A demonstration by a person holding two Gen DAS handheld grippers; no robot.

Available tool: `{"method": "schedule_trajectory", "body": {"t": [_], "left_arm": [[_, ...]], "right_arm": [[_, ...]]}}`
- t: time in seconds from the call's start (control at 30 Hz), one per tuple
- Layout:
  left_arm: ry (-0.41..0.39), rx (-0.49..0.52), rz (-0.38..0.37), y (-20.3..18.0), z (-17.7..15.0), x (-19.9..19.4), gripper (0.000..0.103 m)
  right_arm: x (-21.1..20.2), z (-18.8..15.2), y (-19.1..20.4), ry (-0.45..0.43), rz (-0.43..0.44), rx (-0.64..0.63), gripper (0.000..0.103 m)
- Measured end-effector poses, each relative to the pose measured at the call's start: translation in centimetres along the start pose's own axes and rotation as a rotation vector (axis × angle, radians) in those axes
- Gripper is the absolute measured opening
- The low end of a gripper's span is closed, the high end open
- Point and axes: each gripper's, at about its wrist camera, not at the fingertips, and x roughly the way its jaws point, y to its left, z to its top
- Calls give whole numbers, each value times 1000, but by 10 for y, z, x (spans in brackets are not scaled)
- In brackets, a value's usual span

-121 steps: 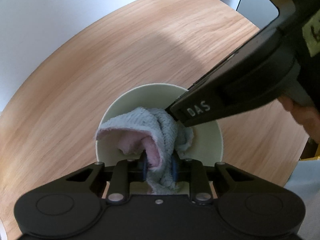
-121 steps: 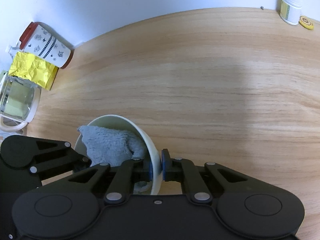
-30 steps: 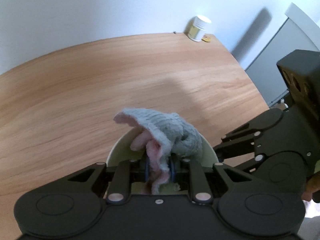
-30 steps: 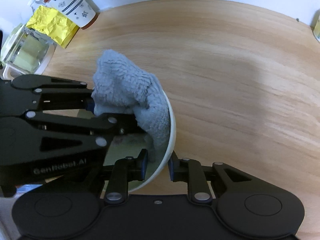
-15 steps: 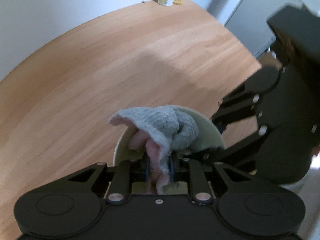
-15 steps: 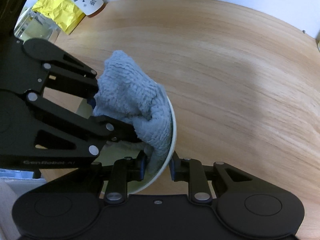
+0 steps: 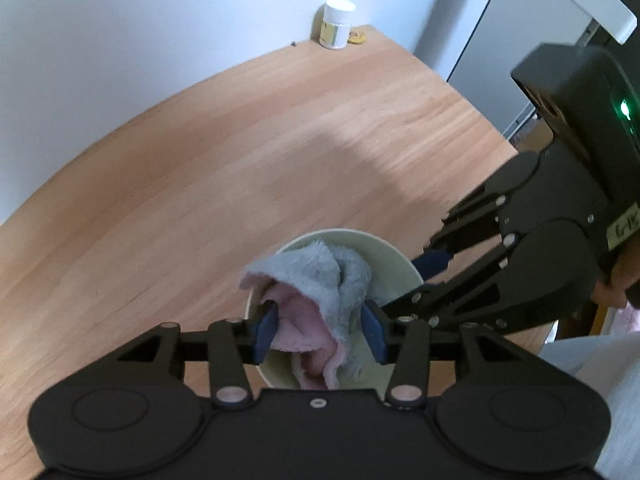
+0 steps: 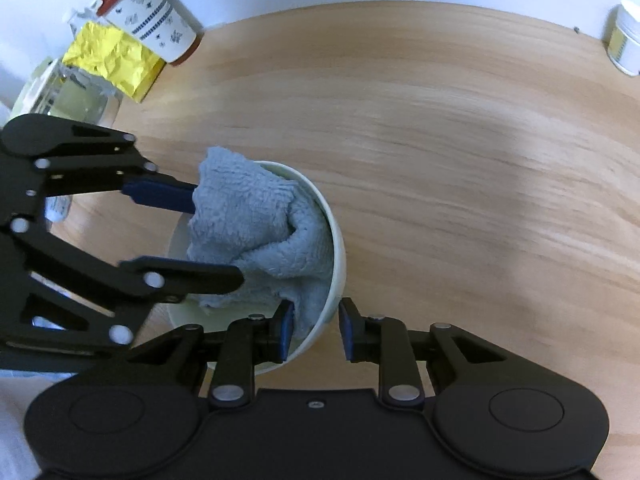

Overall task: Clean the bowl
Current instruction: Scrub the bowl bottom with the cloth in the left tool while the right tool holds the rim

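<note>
The left gripper (image 7: 320,330) stands with its blue pads parted on either side of a bunched cloth (image 7: 320,292) at the lower centre of the left wrist view, its jaws having just been opening; the cloth sits between the pads, which appear to flank it rather than pinch it. The cloth, grey terry outside and pink within, is slumped inside the bowl (image 7: 394,264), a pale cream vessel held up off the wooden table (image 7: 240,160). In the right wrist view the right gripper (image 8: 316,330) straddles the bowl's (image 8: 338,256) near rim, one pad inside against the cloth (image 8: 256,224), the other outside; a sliver of space shows by the outer pad, so whether it clamps the wall cannot be told. That hold most likely steadies and tips the bowl so the other tool can work the cloth round its inside. The left gripper (image 8: 208,236) reaches in from the left of that frame, its fingers either side of the fabric. The bowl's inner wall looks smooth and unmarked where it shows, though most of it is covered. A patterned cup (image 8: 156,28), a yellow crumpled packet (image 8: 114,60) and a glass container (image 8: 64,96) crowd the upper left; a small white jar (image 7: 336,24) stands at the table's far edge.
</note>
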Motion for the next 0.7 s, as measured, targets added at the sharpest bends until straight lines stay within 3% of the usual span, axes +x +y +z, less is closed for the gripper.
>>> {"method": "schedule_trajectory", "body": {"t": [0.23,0.47,0.7], "left_arm": [[36,-35,-15,-2,6,21,23],[43,-52,17,-4,8,33,19],[82,-58,-14,-4,3,45,17]], "right_arm": [[-5,-9,-4,-27,9,11,28],[1,-9,-3,-30,-2,8,28],[15,-5,12,26,-67,-77,27]]}}
